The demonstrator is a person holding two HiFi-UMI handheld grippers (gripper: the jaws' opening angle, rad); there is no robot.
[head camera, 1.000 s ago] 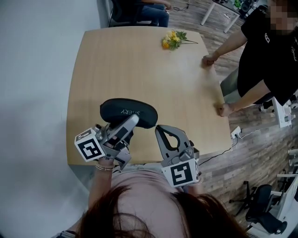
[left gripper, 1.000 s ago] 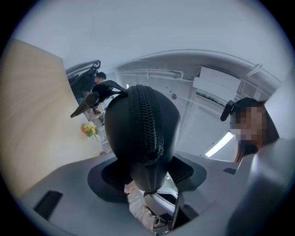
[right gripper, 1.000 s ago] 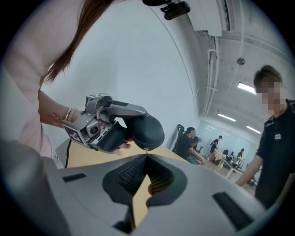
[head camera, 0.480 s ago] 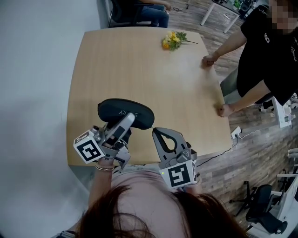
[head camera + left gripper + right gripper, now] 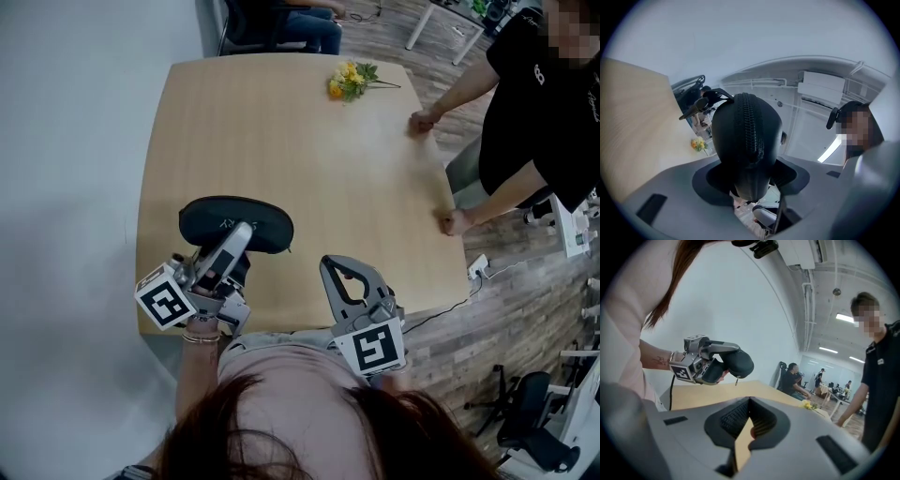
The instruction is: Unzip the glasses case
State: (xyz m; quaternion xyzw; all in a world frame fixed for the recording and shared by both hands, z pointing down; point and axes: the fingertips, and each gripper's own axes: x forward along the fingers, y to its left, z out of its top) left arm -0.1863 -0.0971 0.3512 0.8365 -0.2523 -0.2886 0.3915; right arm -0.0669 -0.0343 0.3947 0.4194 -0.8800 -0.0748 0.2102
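Your left gripper has carried the case toward 9 o'clock, away from your right gripper.

Your left gripper (image 5: 238,240) pinches the black glasses case (image 5: 234,223) across its body, with the tongs spread wide around it. It holds the case just above the table (image 5: 309,141), near the table's 7 o'clock corner. A second ago the case hung closer to the middle of the near edge, with its end almost over your right gripper (image 5: 339,267). Now that gripper sits well apart from the case, at the case's 4 o'clock, with its tongs pressed together on nothing. The zip track (image 5: 747,126) faces back along your left gripper, and the small pull (image 5: 736,378) dangles under the case's end. The yellow flowers (image 5: 349,80) lie at the table's 1 o'clock, as before.
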